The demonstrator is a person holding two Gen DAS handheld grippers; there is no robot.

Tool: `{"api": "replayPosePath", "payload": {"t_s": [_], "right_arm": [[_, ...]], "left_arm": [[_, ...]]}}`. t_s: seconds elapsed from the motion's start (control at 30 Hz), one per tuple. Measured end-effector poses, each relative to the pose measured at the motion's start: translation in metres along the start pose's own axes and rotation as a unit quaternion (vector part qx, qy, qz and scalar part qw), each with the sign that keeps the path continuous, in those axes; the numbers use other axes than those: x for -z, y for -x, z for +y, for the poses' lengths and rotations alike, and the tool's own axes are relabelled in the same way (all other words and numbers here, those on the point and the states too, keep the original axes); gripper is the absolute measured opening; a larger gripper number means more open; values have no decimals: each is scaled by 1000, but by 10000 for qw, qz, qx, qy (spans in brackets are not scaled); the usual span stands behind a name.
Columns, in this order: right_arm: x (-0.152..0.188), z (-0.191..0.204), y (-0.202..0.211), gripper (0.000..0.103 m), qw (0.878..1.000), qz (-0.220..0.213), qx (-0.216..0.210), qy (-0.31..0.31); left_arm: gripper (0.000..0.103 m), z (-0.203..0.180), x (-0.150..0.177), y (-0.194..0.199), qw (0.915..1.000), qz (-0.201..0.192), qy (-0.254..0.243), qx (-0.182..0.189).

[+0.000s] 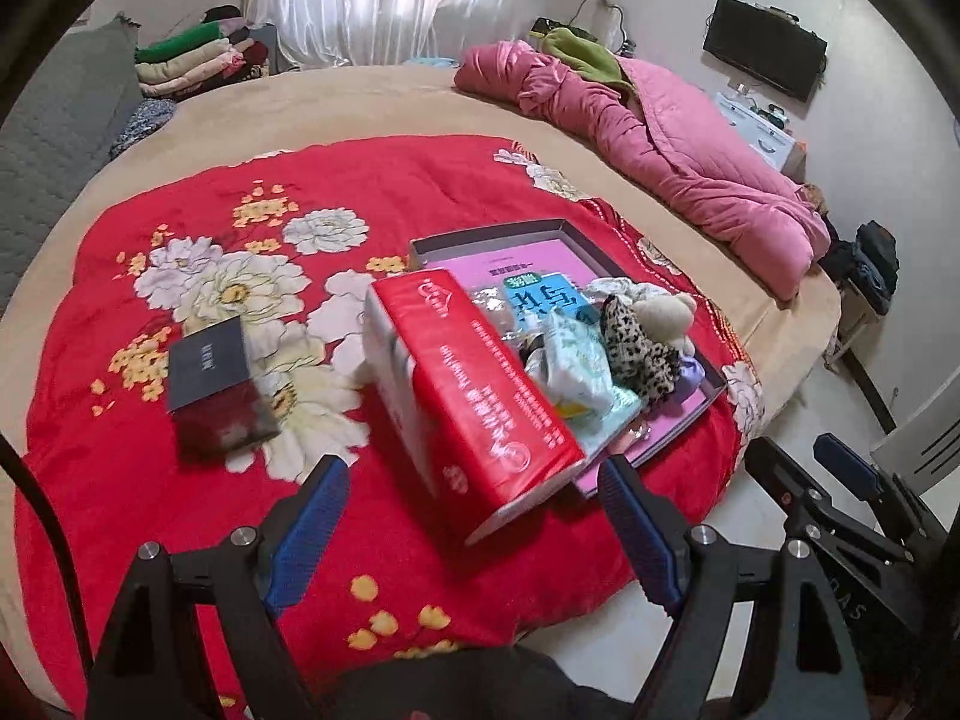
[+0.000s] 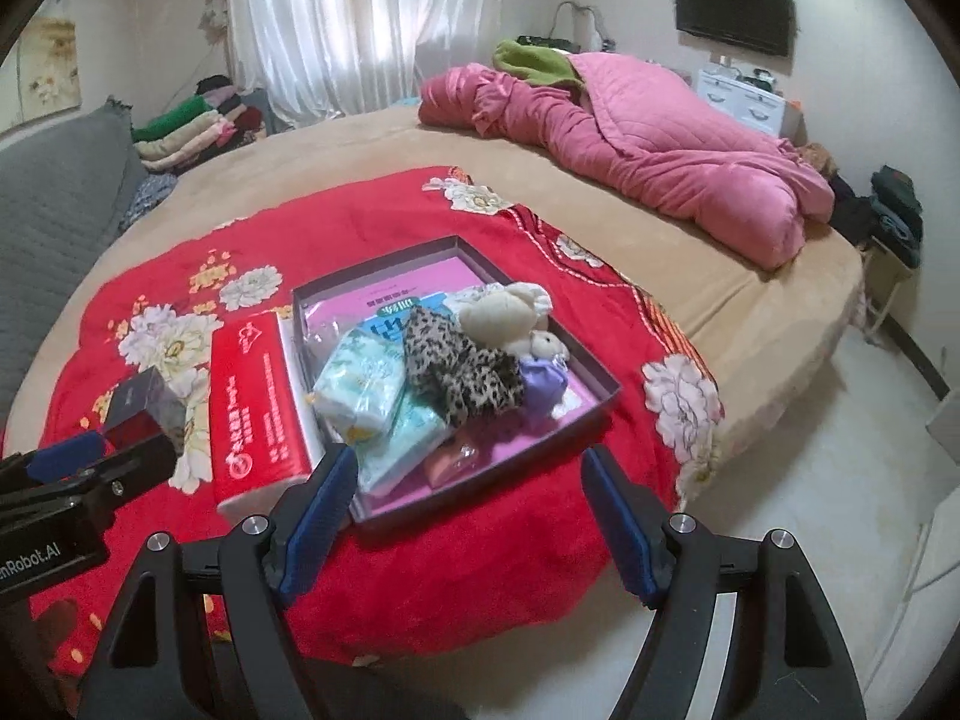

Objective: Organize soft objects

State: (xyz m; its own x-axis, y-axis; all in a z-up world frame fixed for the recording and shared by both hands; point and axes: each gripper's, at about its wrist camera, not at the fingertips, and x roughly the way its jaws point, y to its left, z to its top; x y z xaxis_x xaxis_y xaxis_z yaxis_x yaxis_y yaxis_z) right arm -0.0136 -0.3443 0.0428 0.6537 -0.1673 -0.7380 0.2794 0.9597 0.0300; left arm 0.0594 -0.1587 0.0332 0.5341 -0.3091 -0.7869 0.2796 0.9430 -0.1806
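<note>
Home bedroom: round bed (image 2: 690, 276), pink quilt (image 2: 660, 162), curtains (image 2: 360, 18), wall TV (image 2: 732, 9).

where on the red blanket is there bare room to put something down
Free: red blanket between the tray and the near edge, and beyond the dark box. Crowded: inside the tray, and where the red tissue pack leans on it.

Plush red blanket (image 2: 420, 540) carries a matt cardboard tray (image 2: 600, 381); in it, crinkly glossy plastic tissue packs (image 2: 366, 387), with fuzzy leopard cloth (image 2: 462, 372) at their three o'clock.

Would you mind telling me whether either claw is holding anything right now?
Nothing is held: the left claw and right claw are both open and empty.
</note>
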Motion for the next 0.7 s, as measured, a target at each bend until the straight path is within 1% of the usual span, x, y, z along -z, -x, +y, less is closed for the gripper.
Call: {"api": "replayPosePath", "payload": {"t_s": [0.17, 0.37, 0.47, 0.57, 0.7], "right_arm": [[16, 7, 10, 78, 9999, 104, 76, -40], [29, 10, 23, 78, 9996, 173, -13, -228], [33, 14, 29, 78, 9997, 174, 16, -170], [37, 18, 31, 78, 9993, 333, -54, -134], [48, 22, 32, 78, 9990, 434, -50, 26]], "left_arm": [[84, 5, 16, 9, 10000, -12, -13, -68], [84, 7, 33, 14, 9999, 40, -23, -141], [84, 8, 39, 18, 9998, 18, -36, -218], [84, 13, 44, 19, 9996, 6, -21, -294], [84, 18, 48, 19, 9995, 47, 60, -309]]}}
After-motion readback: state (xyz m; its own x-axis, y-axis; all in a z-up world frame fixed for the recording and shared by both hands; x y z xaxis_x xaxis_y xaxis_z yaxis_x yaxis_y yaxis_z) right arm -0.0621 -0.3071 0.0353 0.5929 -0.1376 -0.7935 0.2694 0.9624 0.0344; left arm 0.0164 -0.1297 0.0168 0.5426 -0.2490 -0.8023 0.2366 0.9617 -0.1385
